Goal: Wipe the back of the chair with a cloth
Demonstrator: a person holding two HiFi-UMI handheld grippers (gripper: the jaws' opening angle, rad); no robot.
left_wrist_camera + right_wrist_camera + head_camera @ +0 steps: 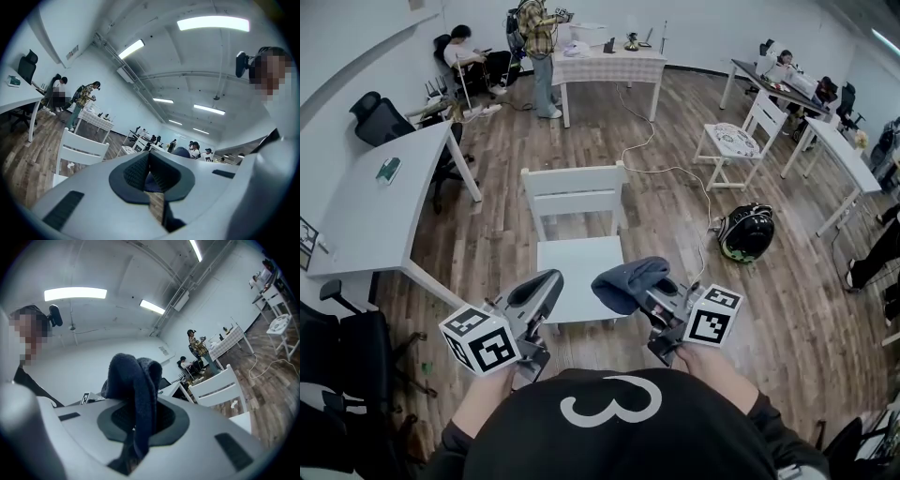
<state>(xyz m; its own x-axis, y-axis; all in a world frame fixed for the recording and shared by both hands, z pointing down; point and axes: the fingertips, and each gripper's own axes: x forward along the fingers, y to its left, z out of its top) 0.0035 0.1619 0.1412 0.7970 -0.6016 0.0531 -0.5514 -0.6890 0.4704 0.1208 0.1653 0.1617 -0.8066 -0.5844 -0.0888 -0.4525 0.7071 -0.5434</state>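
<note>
Item 1. The left hand-held gripper [546, 286] is held low at the left of the head view. In the left gripper view [149, 157] its two dark ribbed pads are seen brought together at the tips, with nothing clamped between them. Its marker cube [480, 339] sits nearest the person.

Item 2. The right hand-held gripper [654, 298] is held alongside, apart from the left one. In the right gripper view [136, 413] its jaws are seen clamped on a dark blue knitted cloth [133, 376]. The cloth is bunched into a rounded lump above the jaws, and a narrow tail of it hangs down between the pads.

Item 3. In the head view the cloth [626, 281] is seen over the right edge of the seat [579, 267], near its front corner. No contact with the seat can be confirmed. The cloth is clear of the backrest [575, 192].

Item 4. A white wooden slat-back chair [577, 225] stands upright on the brown plank floor [675, 225], directly ahead of both grippers. Its seat faces the person and its backrest is on the far side. The chair is also recorded in the left gripper view [82, 149] and the right gripper view [220, 383].

Item 5. A long white bench [375, 202] stands to the left of the chair. A black and green helmet-like object [746, 232] lies on the floor to the right, and a white cable [652, 141] trails across the floor beyond.
</note>
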